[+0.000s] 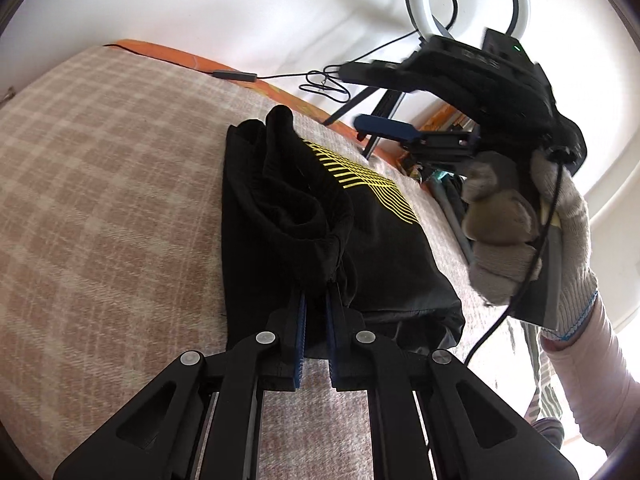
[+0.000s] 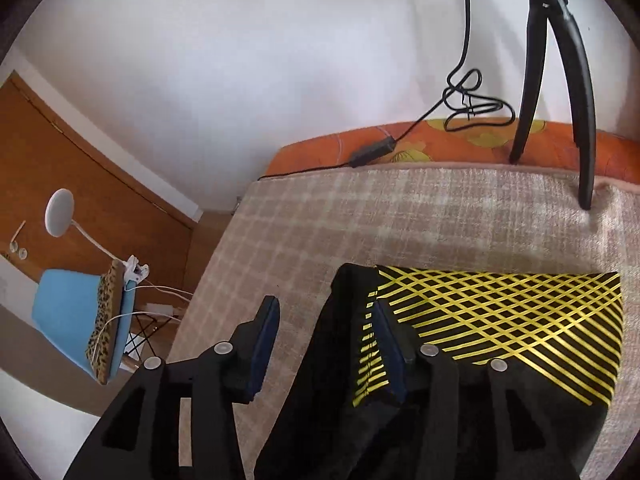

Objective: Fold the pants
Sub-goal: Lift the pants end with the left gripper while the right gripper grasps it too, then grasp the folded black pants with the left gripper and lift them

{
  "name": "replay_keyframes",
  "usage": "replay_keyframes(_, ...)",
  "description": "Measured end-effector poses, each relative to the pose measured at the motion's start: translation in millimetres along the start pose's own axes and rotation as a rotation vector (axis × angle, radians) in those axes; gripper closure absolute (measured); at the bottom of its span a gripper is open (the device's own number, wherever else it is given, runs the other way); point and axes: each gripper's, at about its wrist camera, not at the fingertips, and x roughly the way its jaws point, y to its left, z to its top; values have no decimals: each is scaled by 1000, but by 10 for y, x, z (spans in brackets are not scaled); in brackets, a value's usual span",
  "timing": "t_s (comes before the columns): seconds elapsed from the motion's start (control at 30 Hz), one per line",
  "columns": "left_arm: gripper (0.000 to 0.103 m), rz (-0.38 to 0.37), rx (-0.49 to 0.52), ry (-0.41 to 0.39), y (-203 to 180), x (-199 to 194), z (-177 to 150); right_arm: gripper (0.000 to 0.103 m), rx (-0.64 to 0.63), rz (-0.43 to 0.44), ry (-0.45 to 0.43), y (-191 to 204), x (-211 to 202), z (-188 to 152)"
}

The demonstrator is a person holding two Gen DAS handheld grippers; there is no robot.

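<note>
Between the left gripper (image 1: pixel 316 300) jaws: bunched black pants (image 1: pixel 320 208).

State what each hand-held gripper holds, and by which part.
The left hand-held gripper pinches the black pants at the bunched elastic waistband. The right hand-held gripper is open, holding nothing.

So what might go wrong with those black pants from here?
The left gripper pinches only a small bunch of the pants at the waistband, so the fabric may slip out if pulled. The right gripper is open and holds nothing, so the lifted flap could sag or fold crooked. A cable and tripod legs stand at the blanket's far edge and could snag.
</note>
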Motion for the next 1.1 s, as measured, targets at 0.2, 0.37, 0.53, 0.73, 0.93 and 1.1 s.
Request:
replay_keyframes(0.2,78,60,-16,12,50,-204,-66,38,-109,-49,-39,-244,-808,-272)
replay_keyframes(0.37,78,142,98,-34,1,-276,125,38,-229,-241,-24,-497,-1167,-759)
replay_keyframes(0.53,77,179,187,-29,-161,-96,320,38,-231,-273,13,-692,-1286,-1113)
replay_keyframes(0.73,45,147,65,10,-57,194,637,35,-224,-271,16,-790,-1255,-1190)
replay_keyframes(0.93,45,101,85,-58,-187,476,900,36,-140,-239,-69,-936,-1226,-1008)
replay_keyframes(1.1,47,180,102,-33,-147,781,985,51,-159,-144,-27,-885,-990,-980)
